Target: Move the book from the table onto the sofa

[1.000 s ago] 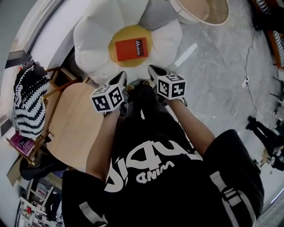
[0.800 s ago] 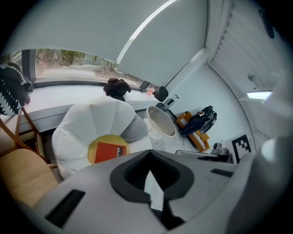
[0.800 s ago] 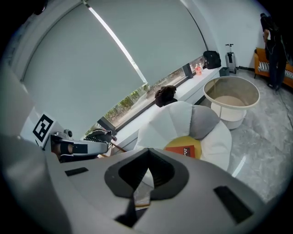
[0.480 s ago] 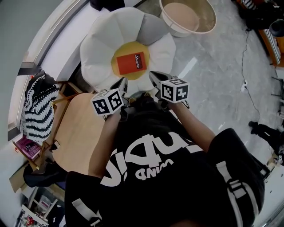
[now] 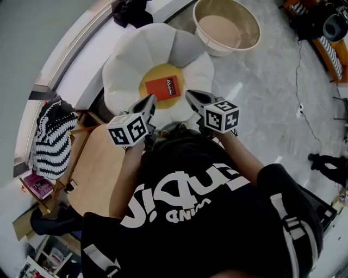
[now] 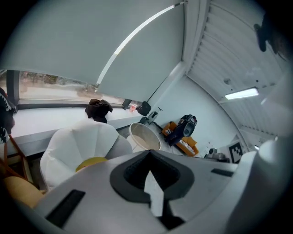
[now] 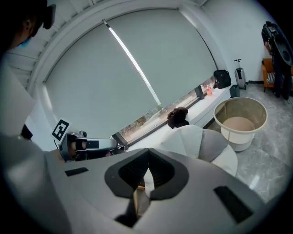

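The red book (image 5: pixel 165 87) lies flat on the yellow centre of the white flower-shaped sofa (image 5: pixel 128 68). My left gripper (image 5: pixel 150 101) and right gripper (image 5: pixel 190 96) hang side by side just short of the sofa, raised above it and apart from the book. Both are shut with nothing between the jaws. In the left gripper view the shut left gripper (image 6: pixel 149 156) looks over the sofa (image 6: pixel 78 139) and part of its yellow centre (image 6: pixel 91 162). From the right gripper view the shut right gripper (image 7: pixel 147 161) faces the sofa's petals (image 7: pixel 201 137); the book is hidden in both gripper views.
The round wooden table (image 5: pixel 95 163) is at the left under my left arm, with a striped cloth (image 5: pixel 53 136) on a chair beside it. A beige tub (image 5: pixel 225 24) stands on the floor past the sofa. A dark bundle (image 5: pixel 132 11) rests on the window ledge.
Both grippers have risen, still shut and empty. The book stays on the sofa, which now sits lower in the head view, with more of the tub and ledge showing.
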`<state>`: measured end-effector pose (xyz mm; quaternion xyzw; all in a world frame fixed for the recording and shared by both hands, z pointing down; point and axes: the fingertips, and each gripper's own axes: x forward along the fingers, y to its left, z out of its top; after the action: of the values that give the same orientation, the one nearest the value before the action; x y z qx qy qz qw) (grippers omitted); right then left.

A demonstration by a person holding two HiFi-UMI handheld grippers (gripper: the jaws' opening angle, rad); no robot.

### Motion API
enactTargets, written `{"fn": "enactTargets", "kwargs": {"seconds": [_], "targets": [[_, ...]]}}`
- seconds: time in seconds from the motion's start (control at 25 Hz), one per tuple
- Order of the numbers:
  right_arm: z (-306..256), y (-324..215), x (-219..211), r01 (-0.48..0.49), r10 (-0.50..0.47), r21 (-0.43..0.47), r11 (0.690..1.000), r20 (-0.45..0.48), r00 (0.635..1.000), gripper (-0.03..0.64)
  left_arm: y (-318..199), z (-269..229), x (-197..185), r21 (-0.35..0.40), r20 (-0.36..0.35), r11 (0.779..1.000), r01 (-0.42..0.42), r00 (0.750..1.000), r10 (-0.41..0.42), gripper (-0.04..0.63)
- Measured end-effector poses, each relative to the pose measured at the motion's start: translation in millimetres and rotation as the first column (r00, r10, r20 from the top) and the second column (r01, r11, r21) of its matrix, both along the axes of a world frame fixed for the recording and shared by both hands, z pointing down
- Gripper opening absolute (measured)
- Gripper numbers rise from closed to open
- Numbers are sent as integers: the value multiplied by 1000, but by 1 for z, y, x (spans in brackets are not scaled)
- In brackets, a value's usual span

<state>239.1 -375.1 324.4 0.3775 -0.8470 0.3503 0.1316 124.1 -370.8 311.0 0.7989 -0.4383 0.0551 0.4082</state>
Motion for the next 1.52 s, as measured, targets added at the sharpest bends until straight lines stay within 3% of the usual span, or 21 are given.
{"fn": "enactTargets", "kwargs": {"seconds": [0.28, 0.52, 0.8, 1.04, 1.52], "targets": [[-55, -3, -3, 37, -44, 179, 983, 36, 998, 0, 6, -50, 6, 189, 14, 978, -85, 996, 84, 9], [-93, -4, 0, 81, -79, 388, 918, -20, 997, 0, 2, -84, 0, 354, 63, 929, -106, 994, 89, 9], [-107, -4, 2, 92, -93, 483, 871, -22, 995, 0, 4, -100, -7, 492, 113, 861, -132, 990, 87, 9], [-106, -4, 12, 62, -56, 490, 870, -26, 998, 0, 8, -102, -12, 538, 131, 834, -124, 989, 63, 9], [-100, -8, 16, 11, 2, 468, 884, -28, 1000, 0, 8, -103, -16, 541, 118, 836, -87, 993, 26, 8]]}}
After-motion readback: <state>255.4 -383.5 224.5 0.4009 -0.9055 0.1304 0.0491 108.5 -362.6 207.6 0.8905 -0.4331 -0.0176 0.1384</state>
